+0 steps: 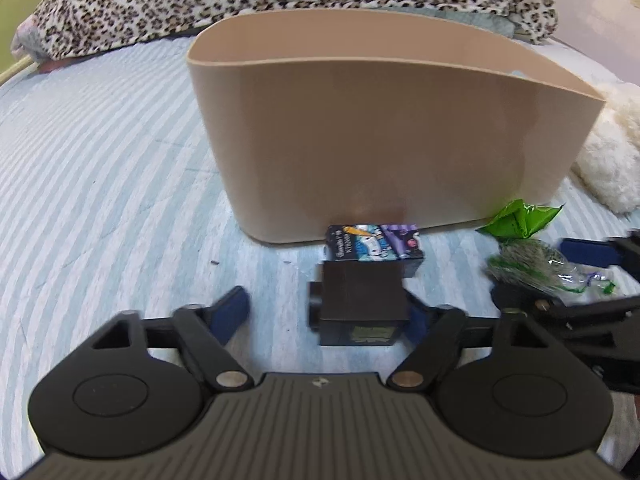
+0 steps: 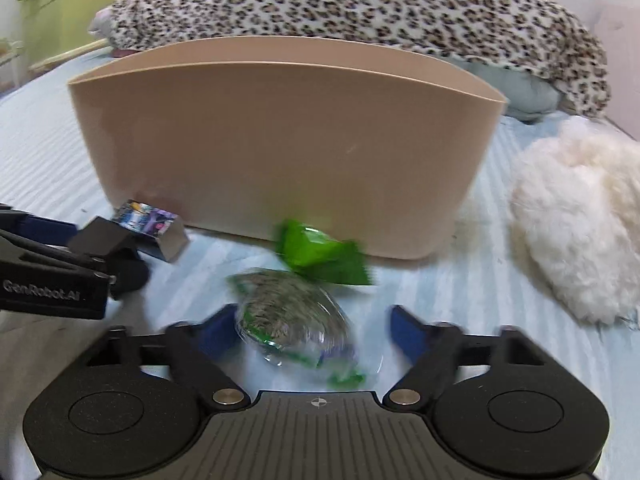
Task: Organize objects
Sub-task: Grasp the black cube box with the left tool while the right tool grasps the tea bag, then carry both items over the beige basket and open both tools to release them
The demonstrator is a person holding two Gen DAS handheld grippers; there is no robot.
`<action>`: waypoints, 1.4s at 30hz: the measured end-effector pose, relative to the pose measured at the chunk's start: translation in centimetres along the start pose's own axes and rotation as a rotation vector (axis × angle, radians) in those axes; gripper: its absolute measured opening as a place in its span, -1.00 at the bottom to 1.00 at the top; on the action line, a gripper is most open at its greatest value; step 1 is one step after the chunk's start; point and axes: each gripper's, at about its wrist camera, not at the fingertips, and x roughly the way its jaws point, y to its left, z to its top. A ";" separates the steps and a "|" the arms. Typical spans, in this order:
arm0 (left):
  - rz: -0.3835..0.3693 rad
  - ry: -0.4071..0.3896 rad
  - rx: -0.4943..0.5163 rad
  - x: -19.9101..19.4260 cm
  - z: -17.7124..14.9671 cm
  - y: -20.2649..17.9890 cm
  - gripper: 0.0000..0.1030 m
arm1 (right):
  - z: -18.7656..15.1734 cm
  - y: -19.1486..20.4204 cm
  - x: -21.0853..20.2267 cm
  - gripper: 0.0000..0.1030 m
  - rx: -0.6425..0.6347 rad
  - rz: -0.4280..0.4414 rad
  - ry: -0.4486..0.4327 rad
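**Claws reach for small things by the bin**

Bed covers with pale blue stripes [image 1: 100, 160] hold all the things. A big tan bin [image 1: 392, 128] stands in the middle, and from here its inside cannot be seen.

The left claw [image 1: 320, 312] is spread wide. A dark box [image 1: 362, 304] sits between its blue fingers [image 1: 228, 308], close to the right one. I cannot tell if that finger touches it. Just behind the dark box lies a small picture box [image 1: 374, 242], right up against the bin wall.

The right claw [image 2: 310, 330] is spread wide too. A clear packet with green and grey bits [image 2: 292, 316] lies between its fingers, not squeezed yet. A bright green wrapper [image 2: 320, 256] lies just past the packet, near the bin. It looks blurry.

A fluffy white thing [image 2: 576, 232] rests to the right, and a spotted blanket [image 2: 360, 8] is piled behind the bin.

I think this is the picking-up step. Next, each claw needs to close gently on its thing, lift it above the bin rim, and let go inside. The packet is soft and slippery, so it may slide out.
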 end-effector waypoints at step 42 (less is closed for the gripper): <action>-0.041 -0.303 0.047 -9.9 7.7 -0.2 -0.08 | 8.0 -4.9 -11.0 -0.19 0.129 0.026 -0.308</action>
